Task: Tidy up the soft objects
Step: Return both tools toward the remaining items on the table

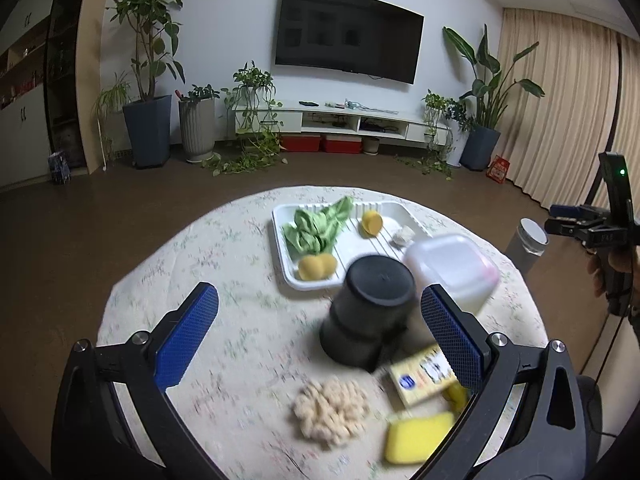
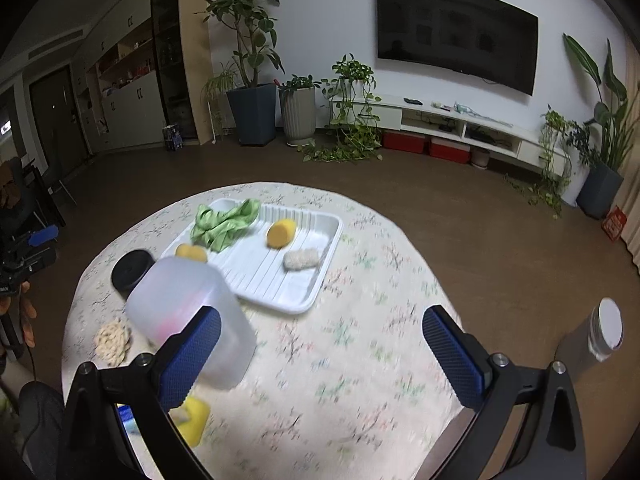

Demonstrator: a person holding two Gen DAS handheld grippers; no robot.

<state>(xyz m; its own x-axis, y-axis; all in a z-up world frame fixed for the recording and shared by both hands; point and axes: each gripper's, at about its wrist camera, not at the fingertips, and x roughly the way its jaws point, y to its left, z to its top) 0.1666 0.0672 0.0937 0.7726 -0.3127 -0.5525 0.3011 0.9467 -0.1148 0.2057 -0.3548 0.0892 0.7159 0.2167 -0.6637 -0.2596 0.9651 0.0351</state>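
**Round table, soft goods partly sorted into white tray**

Table (image 2: 360, 360): round, floral cloth.

White ribbed tray (image 2: 320, 280): at 12 o'clock of the table centre. It holds a crumpled green cloth (image 2: 224, 224) at its 10 o'clock corner, a yellow sponge (image 2: 281, 233) toward 1 o'clock, a second yellow sponge (image 1: 317, 266) at its near edge toward 7 o'clock, and a small beige scrubber (image 2: 301, 259) at 3 o'clock.

Outside the tray, near side of the table: a beige knotted pad (image 1: 332, 410) lying flat; a rectangular yellow sponge (image 1: 416, 436) at its 3 o'clock; a yellow printed packet (image 1: 424, 376) just beyond that sponge.

Black cylindrical container (image 1: 368, 312): tilted, blurred, between tray and packet. Translucent plastic jug (image 2: 188, 316): blurred, at the container's 3 o'clock in the left wrist view.

Grey cylinder with a white top (image 2: 596, 340): past the table's 3 o'clock edge.

Left claw (image 1: 320, 336): spread wide, holding nothing, above the near half of the table.

Right claw (image 2: 322, 354): spread wide, holding nothing; the jug sits behind its left finger.
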